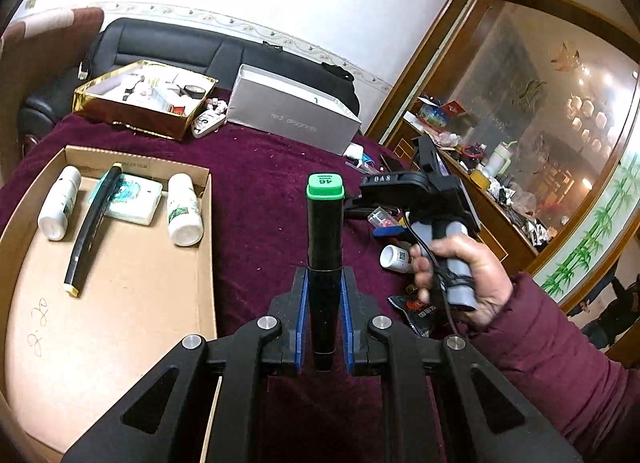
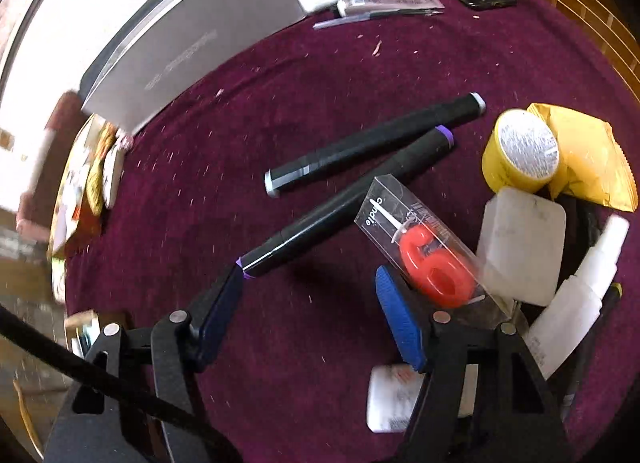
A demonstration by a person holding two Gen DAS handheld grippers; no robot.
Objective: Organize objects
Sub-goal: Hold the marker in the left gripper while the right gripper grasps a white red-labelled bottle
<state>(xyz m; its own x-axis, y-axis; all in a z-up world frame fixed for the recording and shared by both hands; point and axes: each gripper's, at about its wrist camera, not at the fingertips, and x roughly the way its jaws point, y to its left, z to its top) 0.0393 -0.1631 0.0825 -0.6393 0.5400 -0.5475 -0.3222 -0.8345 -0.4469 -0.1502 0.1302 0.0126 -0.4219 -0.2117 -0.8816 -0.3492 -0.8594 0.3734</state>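
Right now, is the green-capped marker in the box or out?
Out: the left tool grips the green-capped marker over the cloth, beside the cardboard box.

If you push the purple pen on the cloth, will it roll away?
Probably a bit: the purple pen looks round and stiff. The fuzzy cloth should slow it. The candle box lies over it, so that might shift too.
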